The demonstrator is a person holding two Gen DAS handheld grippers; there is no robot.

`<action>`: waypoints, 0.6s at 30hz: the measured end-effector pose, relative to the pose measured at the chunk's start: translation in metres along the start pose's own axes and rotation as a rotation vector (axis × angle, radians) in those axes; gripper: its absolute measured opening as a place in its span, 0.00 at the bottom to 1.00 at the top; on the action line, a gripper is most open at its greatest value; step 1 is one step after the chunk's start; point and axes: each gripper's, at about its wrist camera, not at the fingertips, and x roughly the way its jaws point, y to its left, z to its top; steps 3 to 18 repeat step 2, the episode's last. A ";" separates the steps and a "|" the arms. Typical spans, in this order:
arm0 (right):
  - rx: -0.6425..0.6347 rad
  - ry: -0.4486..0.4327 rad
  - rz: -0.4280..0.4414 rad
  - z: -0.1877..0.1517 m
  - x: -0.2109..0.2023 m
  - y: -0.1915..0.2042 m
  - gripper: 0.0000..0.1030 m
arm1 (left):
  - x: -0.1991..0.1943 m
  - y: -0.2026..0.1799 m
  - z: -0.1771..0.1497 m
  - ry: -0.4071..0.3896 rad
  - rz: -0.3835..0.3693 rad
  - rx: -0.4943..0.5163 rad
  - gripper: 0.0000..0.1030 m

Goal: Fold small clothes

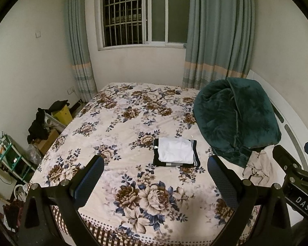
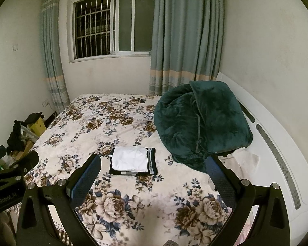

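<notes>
A folded stack lies on the floral bed: a white garment [image 1: 175, 150] on top of a black garment with a striped band [image 1: 195, 153]. It also shows in the right wrist view [image 2: 131, 158]. A crumpled beige cloth [image 1: 257, 167] lies to the right by the green blanket, also seen in the right wrist view [image 2: 243, 161]. My left gripper [image 1: 155, 160] is open and empty, held above the bed short of the stack. My right gripper [image 2: 153, 160] is open and empty, also short of the stack.
A bulky dark green blanket [image 1: 236, 119] sits on the right side of the bed [image 1: 121, 123] against the white headboard [image 2: 277, 143]. Boxes, dark clothes and a small shelf [image 1: 8, 153] crowd the floor left of the bed. A window and curtains are behind.
</notes>
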 end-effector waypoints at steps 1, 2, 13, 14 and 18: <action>0.001 0.000 -0.001 -0.001 0.000 0.000 1.00 | 0.000 0.001 0.001 -0.002 0.000 -0.001 1.00; 0.001 0.000 -0.002 -0.001 0.000 0.000 1.00 | -0.001 0.001 0.002 -0.004 0.004 0.000 1.00; 0.001 0.000 -0.002 -0.001 0.000 0.000 1.00 | -0.001 0.001 0.002 -0.004 0.004 0.000 1.00; 0.001 0.000 -0.002 -0.001 0.000 0.000 1.00 | -0.001 0.001 0.002 -0.004 0.004 0.000 1.00; 0.001 0.000 -0.002 -0.001 0.000 0.000 1.00 | -0.001 0.001 0.002 -0.004 0.004 0.000 1.00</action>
